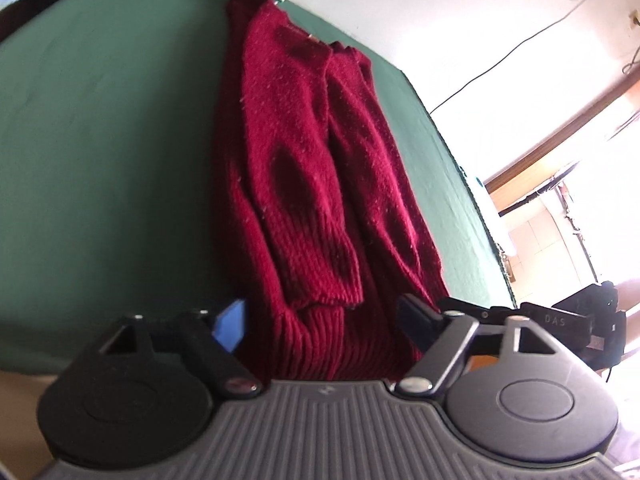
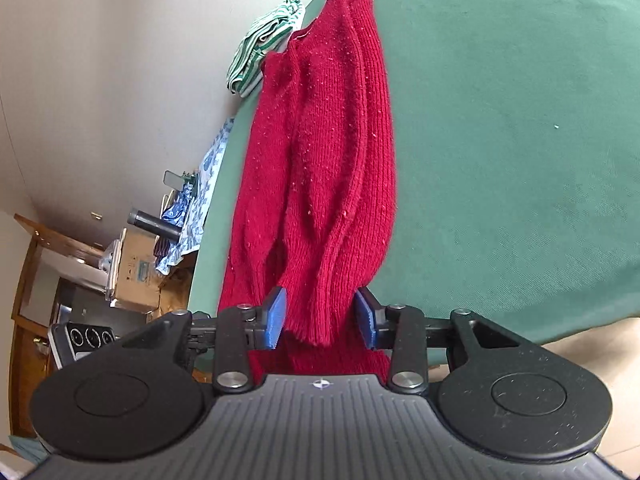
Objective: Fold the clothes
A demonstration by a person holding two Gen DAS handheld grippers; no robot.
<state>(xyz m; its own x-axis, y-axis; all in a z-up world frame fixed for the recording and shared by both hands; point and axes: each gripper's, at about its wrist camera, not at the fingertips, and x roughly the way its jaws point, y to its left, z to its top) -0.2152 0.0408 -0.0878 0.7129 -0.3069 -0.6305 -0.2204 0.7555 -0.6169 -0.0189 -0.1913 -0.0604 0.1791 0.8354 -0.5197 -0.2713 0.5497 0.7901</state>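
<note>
1. Spanning the near hem of the red knitted sweater (image 1: 304, 184), the left gripper (image 1: 324, 320) has its jaws spread wide, one blue pad (image 1: 230, 322) on either side of the ribbed band, and neither pad presses the wool.
2. Straddling a sleeve cuff at the same near end, the right gripper (image 2: 322, 316) also stands released; its blue pads (image 2: 276, 316) sit just beside the cuff, with small gaps showing on both sides.
3. Beyond both sets of jaws the sweater (image 2: 324, 152) runs straight away as a long narrow strip, both sleeves laid lengthwise on top of the body and the collar at the far end.
4. It lies on a green table cover (image 1: 100, 140). In the left wrist view bare cloth spreads broad to the left of the jaws, while to the right only a narrow band remains before the table edge.
5. In the right wrist view the wide clear stretch of cover (image 2: 520, 140) is to the right of the jaws, and the sweater's left side lies close along the table edge.
6. Past the collar, at the far edge, sits a bundled green-and-white striped garment (image 2: 262, 56), touching or nearly touching the sweater; which one is unclear.
7. Left of the right gripper, a blue patterned cloth (image 2: 200, 200) hangs over the table edge.
</note>
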